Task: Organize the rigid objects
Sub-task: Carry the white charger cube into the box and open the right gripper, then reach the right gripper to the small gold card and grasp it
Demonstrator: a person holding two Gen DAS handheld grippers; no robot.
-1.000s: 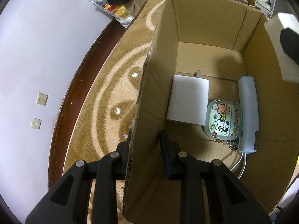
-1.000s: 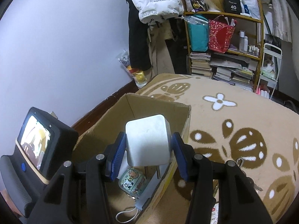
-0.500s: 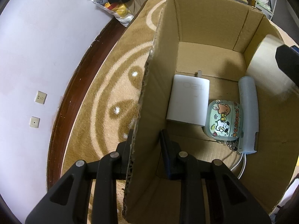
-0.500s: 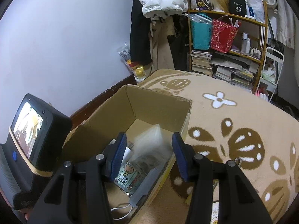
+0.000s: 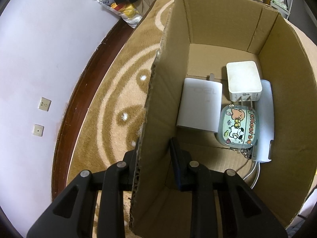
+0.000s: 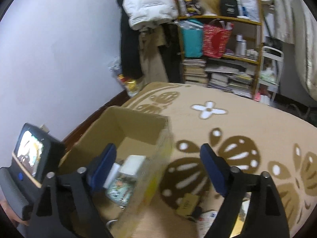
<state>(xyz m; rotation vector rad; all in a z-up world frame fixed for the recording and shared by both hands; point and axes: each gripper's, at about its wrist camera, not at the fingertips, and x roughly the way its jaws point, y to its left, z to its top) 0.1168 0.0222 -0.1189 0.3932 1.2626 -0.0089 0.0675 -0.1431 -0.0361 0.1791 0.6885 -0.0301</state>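
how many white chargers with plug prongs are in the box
2: the flat charger lies against the left wall of the box, the cube charger right of it, prongs toward the cartoon case. Others may be hidden.

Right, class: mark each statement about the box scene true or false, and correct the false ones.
1. The left gripper is clamped on the box wall. True.
2. The right gripper holds the white cube charger. False: nothing is between its jaws, which are opening; the charger lies in the box.
3. The cartoon case lies between the flat white charger and the white tube. True.
4. The cube charger's prongs point away from the cartoon case. False: they point toward it.
5. The box stands on a bare wooden floor. False: it stands on a patterned rug.
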